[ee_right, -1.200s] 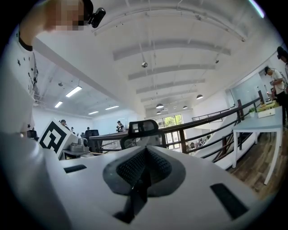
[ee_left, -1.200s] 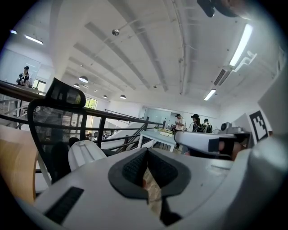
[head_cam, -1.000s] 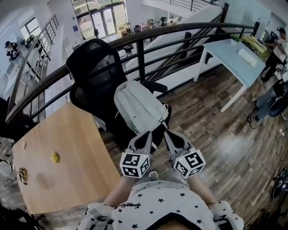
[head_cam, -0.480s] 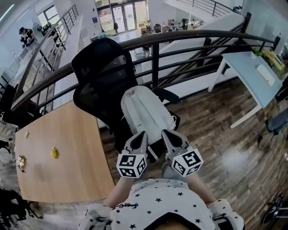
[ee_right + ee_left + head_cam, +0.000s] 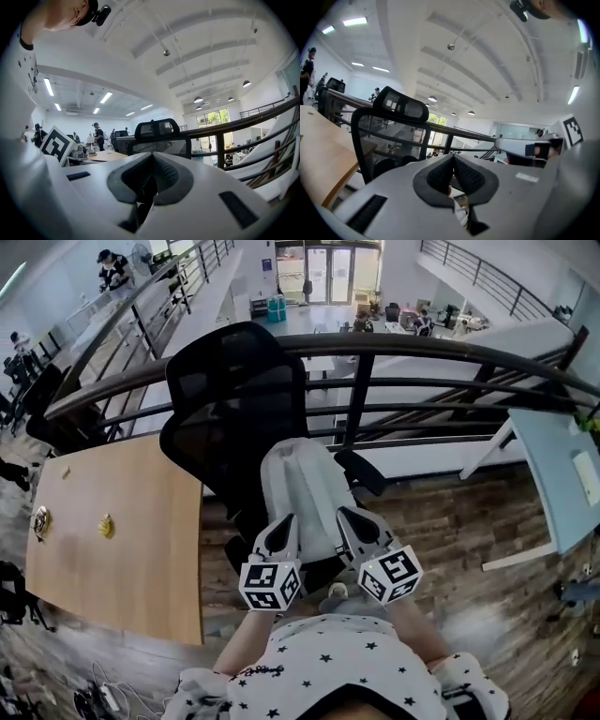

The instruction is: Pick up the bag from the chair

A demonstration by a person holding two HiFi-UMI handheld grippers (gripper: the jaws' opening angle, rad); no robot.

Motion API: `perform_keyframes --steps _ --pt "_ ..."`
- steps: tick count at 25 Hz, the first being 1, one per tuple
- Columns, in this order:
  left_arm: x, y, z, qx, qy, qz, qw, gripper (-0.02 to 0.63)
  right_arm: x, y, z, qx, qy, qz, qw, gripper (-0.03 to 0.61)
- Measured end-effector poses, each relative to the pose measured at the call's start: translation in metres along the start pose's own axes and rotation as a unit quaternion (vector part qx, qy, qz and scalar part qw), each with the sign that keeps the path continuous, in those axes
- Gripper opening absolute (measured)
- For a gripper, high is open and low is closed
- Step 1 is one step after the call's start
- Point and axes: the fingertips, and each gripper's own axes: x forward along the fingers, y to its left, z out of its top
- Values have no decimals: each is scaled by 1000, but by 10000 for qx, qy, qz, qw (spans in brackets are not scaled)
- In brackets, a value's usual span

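Observation:
A light grey backpack (image 5: 305, 486) leans upright on the seat of a black mesh office chair (image 5: 220, 399). In the head view both grippers hang side by side just before the bag's lower end, pointing at it. My left gripper (image 5: 285, 520) is shut with nothing in it, at the bag's lower left. My right gripper (image 5: 346, 515) is also shut and empty, at its lower right. The left gripper view shows shut jaws with the chair back (image 5: 389, 126) beyond. Past the shut jaws of the right gripper view stands the chair's headrest (image 5: 157, 130). Neither gripper view shows the bag.
A wooden table (image 5: 141, 549) stands left of the chair, carrying a small yellow object (image 5: 105, 524). A dark metal railing (image 5: 422, 357) runs behind the chair. A pale blue table (image 5: 558, 479) is at the right. People stand far off at the upper left.
The view has swung round so the chair and bag now sit straight ahead. Both grippers stay shut and close together, just short of the bag.

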Motion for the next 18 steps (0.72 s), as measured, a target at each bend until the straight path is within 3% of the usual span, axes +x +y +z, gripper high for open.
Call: perform_keyframes --steps 12,18 --pt "43 29 -22 -157 -79 1323 9911 12 49 -57 -29 -13 463 1039 9935 -5" --pt "61 51 -24 -167 -19 1604 9869 12 80 -65 -43 -141 678 1349 9884 -5"
